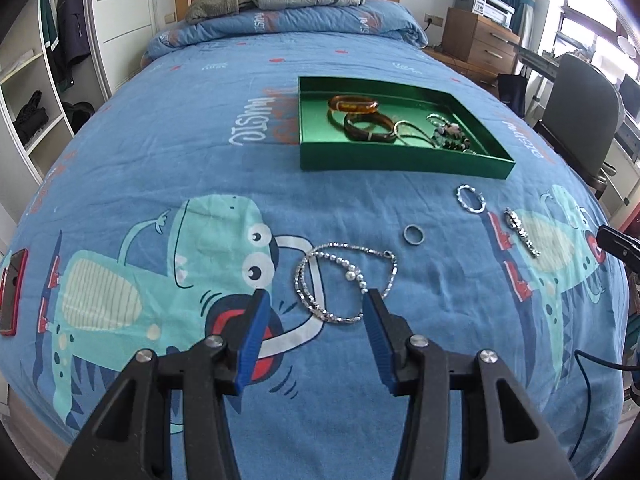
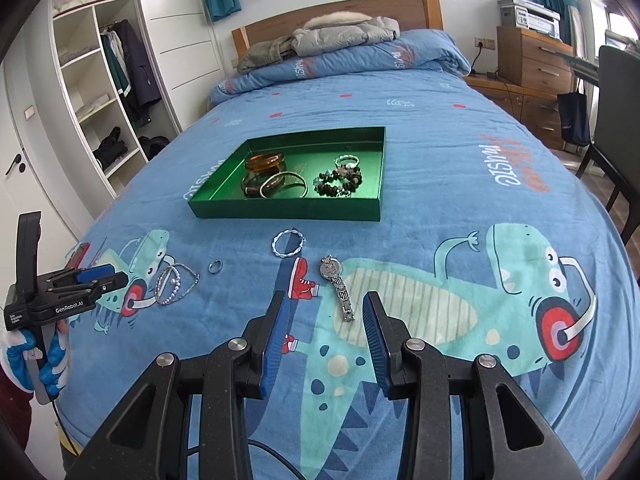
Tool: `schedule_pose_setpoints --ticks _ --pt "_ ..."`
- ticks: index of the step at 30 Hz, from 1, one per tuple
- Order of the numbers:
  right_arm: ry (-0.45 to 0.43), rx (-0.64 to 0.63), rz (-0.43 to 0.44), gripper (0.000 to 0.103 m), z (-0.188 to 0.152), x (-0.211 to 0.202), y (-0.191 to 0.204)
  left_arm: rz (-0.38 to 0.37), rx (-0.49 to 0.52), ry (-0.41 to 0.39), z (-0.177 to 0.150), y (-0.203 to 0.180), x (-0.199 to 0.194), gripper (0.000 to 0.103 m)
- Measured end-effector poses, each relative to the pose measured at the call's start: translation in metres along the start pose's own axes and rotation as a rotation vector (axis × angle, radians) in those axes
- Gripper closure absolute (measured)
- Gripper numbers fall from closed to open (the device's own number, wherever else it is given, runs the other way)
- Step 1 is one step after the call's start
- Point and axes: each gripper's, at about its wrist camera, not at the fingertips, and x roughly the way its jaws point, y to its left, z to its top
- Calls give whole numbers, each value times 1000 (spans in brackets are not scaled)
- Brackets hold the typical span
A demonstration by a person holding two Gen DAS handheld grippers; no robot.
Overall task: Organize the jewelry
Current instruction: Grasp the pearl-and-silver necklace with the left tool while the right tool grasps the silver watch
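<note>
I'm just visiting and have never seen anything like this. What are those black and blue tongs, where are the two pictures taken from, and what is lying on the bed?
No robot here: a person holds a tong-like tool in each hand, with a camera looking along its two blue fingers. One picture comes from the left hand-held gripper, the other from the right hand-held gripper. Both are open and hold nothing.

On the blue bedspread sits a green tray already holding bangles and beaded bracelets. Still loose on the bed: a beaded necklace, a small ring, a twisted silver hoop and a silver watch.
</note>
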Motion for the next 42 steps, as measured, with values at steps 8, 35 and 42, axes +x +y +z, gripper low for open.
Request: schedule_pose_setpoints --ticks 8,35,42 --pt "75 3 13 65 1 50 -5 21 -13 79 4 6 49 58" --pt "265 -84 -60 93 7 136 -7 53 25 166 19 6 86 59" --pt "226 -78 -67 94 4 128 -6 78 84 133 13 -12 80 90"
